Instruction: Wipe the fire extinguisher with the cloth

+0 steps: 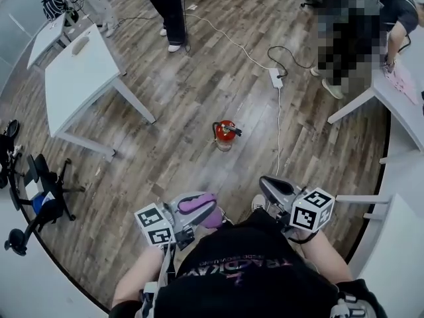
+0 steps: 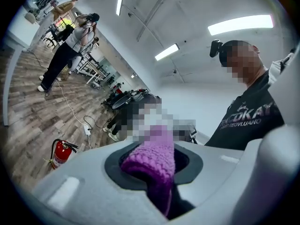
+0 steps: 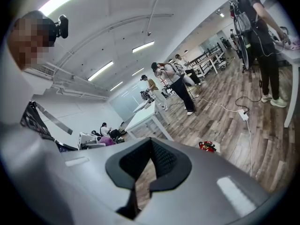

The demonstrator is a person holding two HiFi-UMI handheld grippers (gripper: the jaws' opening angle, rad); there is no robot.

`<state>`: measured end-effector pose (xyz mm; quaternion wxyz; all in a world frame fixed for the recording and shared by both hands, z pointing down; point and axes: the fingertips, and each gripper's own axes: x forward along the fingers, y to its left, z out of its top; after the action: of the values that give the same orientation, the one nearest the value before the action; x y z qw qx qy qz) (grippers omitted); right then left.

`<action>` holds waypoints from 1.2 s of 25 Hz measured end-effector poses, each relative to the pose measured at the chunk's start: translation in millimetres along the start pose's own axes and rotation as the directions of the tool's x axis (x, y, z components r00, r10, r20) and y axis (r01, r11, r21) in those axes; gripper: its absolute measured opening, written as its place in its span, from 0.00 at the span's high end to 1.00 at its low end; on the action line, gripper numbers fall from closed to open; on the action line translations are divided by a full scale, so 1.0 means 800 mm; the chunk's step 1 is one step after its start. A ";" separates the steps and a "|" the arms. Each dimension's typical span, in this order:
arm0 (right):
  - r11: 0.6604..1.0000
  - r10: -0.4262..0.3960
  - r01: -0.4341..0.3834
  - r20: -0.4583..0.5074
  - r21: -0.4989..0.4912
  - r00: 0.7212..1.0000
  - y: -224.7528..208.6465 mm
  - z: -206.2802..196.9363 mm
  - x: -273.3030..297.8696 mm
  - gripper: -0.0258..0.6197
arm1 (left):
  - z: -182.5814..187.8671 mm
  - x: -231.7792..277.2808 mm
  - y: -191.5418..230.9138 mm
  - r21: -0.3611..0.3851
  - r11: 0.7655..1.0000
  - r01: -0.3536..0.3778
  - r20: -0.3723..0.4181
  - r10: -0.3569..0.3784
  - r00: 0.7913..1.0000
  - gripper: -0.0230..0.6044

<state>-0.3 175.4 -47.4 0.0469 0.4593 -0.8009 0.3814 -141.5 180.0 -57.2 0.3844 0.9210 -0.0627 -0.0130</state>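
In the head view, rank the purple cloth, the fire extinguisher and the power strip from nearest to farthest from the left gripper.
1. purple cloth: clamped in the left gripper itself.
2. fire extinguisher: on the wooden floor ahead, mid-room.
3. power strip: on the floor beyond the extinguisher, off to the right.

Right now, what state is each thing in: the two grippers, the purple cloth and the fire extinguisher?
left gripper: shut on the purple cloth.
right gripper: shut, nothing between its jaws.
purple cloth: bunched between the left gripper's jaws, off the floor.
fire extinguisher: standing on the wood floor, apart from both grippers.
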 end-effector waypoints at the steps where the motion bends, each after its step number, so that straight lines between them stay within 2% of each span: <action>1: 1.000 -0.002 0.002 -0.002 -0.002 1.000 0.001 -0.001 -0.005 0.95 | -0.001 0.002 -0.003 -0.004 1.000 0.002 0.009 -0.002 1.000 0.82; 4: 1.000 -0.003 0.002 -0.008 -0.017 1.000 0.002 -0.006 -0.021 0.95 | -0.006 0.014 -0.012 -0.005 1.000 -0.002 0.027 0.002 1.000 0.82; 9: 0.999 0.034 -0.035 -0.036 -0.032 0.999 0.002 -0.022 -0.056 0.95 | -0.038 0.047 -0.045 -0.014 1.000 -0.014 -0.014 0.014 1.000 0.82; 12: 0.997 0.062 -0.065 -0.055 -0.045 0.997 -0.005 -0.027 -0.085 0.95 | -0.055 0.076 -0.067 -0.033 0.999 -0.019 0.019 0.020 1.000 0.82; 20: 0.989 0.138 -0.141 -0.080 -0.042 0.987 -0.041 -0.044 -0.153 0.96 | -0.095 0.135 -0.117 -0.001 0.992 -0.126 0.083 0.126 0.989 0.82; 30: 0.968 0.231 -0.242 -0.145 -0.065 0.962 -0.062 -0.064 -0.195 0.96 | -0.129 0.168 -0.148 -0.052 0.972 -0.230 0.153 0.236 0.960 0.82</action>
<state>113.4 303.6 -49.8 0.0742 0.3311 -0.8598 0.3816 11.9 318.6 -65.2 0.3927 0.8965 -0.2008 -0.0420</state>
